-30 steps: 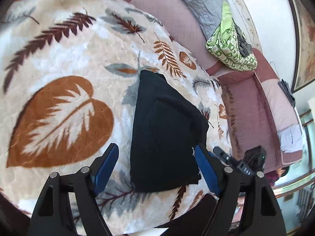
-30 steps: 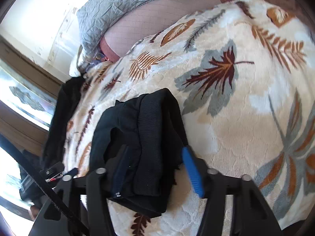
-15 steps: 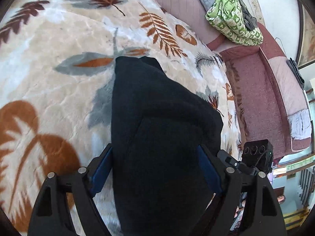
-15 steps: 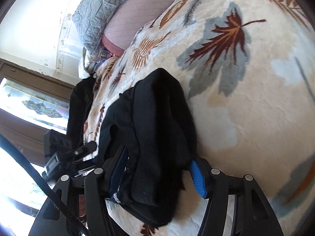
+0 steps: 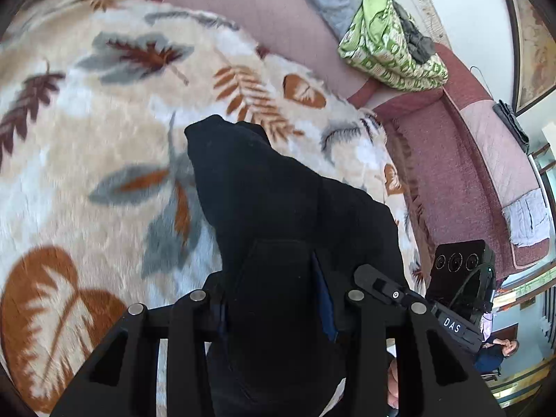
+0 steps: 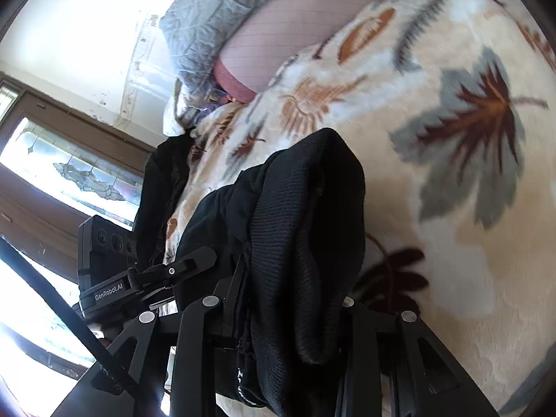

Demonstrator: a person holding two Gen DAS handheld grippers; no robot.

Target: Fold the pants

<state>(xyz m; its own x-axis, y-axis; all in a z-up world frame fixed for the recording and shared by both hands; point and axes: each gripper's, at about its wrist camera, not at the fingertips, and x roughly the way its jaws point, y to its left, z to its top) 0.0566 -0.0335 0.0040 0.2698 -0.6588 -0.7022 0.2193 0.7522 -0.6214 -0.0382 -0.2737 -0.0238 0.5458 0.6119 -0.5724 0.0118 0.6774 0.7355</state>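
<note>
The black pants (image 5: 278, 208) lie folded into a thick bundle on the leaf-patterned blanket (image 5: 87, 121). My left gripper (image 5: 274, 299) is shut on the near edge of the bundle, its blue pads mostly buried in fabric. In the right wrist view the black pants (image 6: 305, 226) show a ribbed waistband, and my right gripper (image 6: 292, 299) is shut on that end, the cloth bulging up between the fingers. The bundle looks raised off the blanket at the gripped end. Each gripper's camera unit shows in the other's view.
A mauve sofa back (image 5: 243, 7) runs behind the blanket, with a grey quilt (image 6: 215, 10) and a green patterned bag (image 5: 389, 41) on it. A dark garment (image 6: 163, 191) hangs at the blanket's left edge by a window. A seated person (image 5: 500, 347) is at far right.
Both grippers have moved onto the pants bundle and closed on it. The fabric now bunches between the fingers and the near end has lifted.
</note>
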